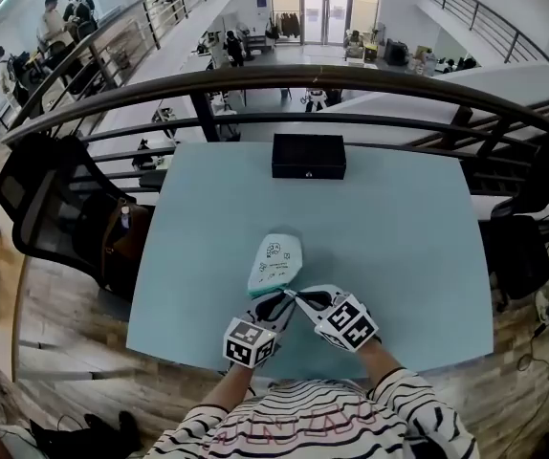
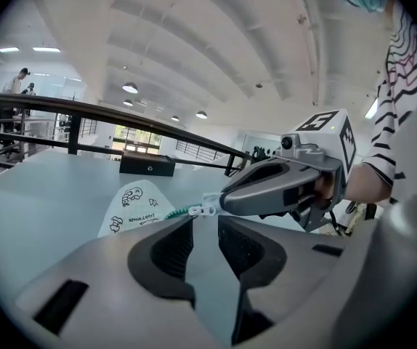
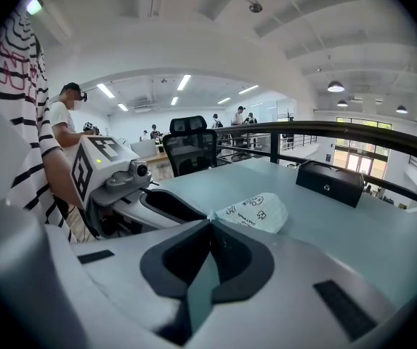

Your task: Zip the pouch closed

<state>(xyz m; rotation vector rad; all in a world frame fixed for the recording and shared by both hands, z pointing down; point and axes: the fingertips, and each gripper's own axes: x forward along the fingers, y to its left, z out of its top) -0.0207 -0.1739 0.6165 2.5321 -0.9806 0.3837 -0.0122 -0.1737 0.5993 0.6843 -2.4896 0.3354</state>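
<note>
1. Nearest in the head view is the person's black-and-white striped top (image 1: 303,428). Both hands reach forward from it under the chequered marker cubes (image 1: 251,342).
2. The left gripper (image 2: 203,222) has smooth grey shells and dark ribbed pads, which stand only a narrow slit apart. Its own view shows the bare table (image 2: 49,195) through that slit. The right gripper view shows more: the tapered tips are pinched on the near corner of the pouch (image 3: 256,213).
3. The right gripper (image 3: 210,222) has its jaws pressed fully together. Only the left gripper view shows what they hold, a small white zip pull (image 2: 203,210) poking out of the tips. Green zip teeth (image 2: 179,213) run from the pull back to the pouch. From the head view the zip is too small to make out.
4. The pouch lies flat on the near middle of the table, just beyond both sets of tips. It is soft pale fabric with a rounded far end, small dark printed doodles and lettering, and a green edge.
5. The table top is a smooth, matte pale blue.
6. At the table's far edge sits a black box (image 1: 308,156), rectangular and hard-edged. The gripper views show a small round fitting on its front.
7. Beyond the table a dark, curved metal railing (image 1: 351,79) crosses the view. A black mesh-backed chair (image 1: 50,208) stands to the left of the table.
</note>
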